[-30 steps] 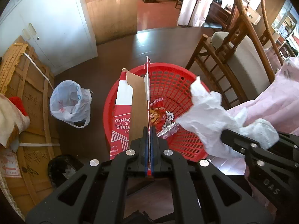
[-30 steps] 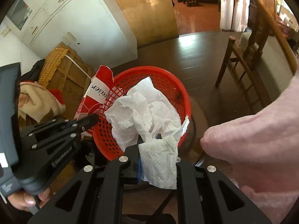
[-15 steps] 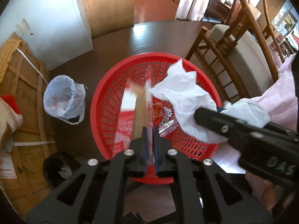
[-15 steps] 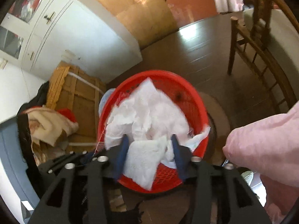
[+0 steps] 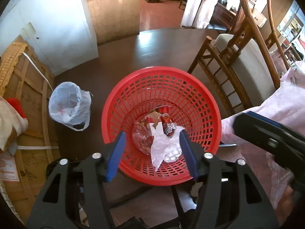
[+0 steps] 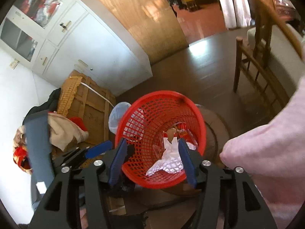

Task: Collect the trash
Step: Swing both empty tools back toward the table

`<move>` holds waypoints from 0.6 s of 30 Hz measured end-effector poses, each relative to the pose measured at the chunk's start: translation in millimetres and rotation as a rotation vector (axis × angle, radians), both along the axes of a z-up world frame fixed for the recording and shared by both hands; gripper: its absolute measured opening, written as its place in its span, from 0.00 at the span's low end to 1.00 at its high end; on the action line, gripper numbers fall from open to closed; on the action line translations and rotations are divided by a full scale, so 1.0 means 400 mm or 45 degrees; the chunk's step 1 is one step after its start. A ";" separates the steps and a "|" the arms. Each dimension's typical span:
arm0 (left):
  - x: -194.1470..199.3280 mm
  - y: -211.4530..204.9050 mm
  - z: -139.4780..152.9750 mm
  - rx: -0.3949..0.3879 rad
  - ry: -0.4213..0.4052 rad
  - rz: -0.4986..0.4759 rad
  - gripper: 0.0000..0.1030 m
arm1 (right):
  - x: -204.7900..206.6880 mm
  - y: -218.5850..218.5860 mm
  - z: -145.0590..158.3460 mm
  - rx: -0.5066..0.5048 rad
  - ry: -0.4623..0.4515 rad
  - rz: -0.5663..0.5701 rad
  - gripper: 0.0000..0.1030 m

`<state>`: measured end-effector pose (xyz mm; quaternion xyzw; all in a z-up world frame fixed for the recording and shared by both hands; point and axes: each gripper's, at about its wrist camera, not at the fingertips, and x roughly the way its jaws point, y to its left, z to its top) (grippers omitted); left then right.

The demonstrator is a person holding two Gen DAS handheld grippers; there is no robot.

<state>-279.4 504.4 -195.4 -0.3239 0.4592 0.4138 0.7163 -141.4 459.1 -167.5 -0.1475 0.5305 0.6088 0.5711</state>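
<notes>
Both grippers hang over the red basket (image 5: 162,103), and both are released with nothing between the fingers. The left gripper (image 5: 152,152) has its blue pads wide apart, and directly below the gap lies the trash: a crumpled white tissue (image 5: 164,147), a clear wrapper (image 5: 141,139) and a red snack packet (image 5: 168,126), all at the bottom of the basket. The right gripper (image 6: 152,160) is spread in the same way, and through its own camera the same tissue (image 6: 167,158) shows low in the basket (image 6: 162,118), which looks tilted from this angle.

I judge that the drop step is finished for these pieces, because they rest inside and no finger touches them. The next move probably calls for lifting both grippers away from the rim and turning to look for other trash; none is visible in reach from here, so I cannot say where it lies.

Beyond the basket, to the left of the left gripper, a pale blue plastic bag (image 5: 69,105) stands on the dark floor (image 5: 122,57), just beside a large cardboard crate (image 5: 24,87). To the right and further out is a wooden chair (image 5: 234,57) with a grey cushion, quite near the basket, so a wide swing on that side could strike it. Far behind stands a white cabinet (image 5: 57,30).
</notes>
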 end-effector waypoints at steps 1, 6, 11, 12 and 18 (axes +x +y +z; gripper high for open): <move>0.002 -0.004 0.007 0.002 -0.006 -0.006 0.58 | 0.002 -0.017 0.018 0.017 -0.013 -0.004 0.59; 0.018 -0.034 0.046 0.030 -0.034 -0.044 0.62 | 0.004 -0.112 0.114 0.097 -0.111 -0.019 0.68; 0.045 -0.085 0.113 0.092 -0.083 -0.099 0.66 | 0.025 -0.247 0.211 0.187 -0.247 -0.089 0.76; 0.050 -0.097 0.128 0.105 -0.095 -0.109 0.68 | 0.035 -0.278 0.227 0.202 -0.273 -0.117 0.77; 0.110 -0.196 0.214 0.178 -0.159 -0.219 0.74 | 0.105 -0.476 0.292 0.234 -0.397 -0.325 0.85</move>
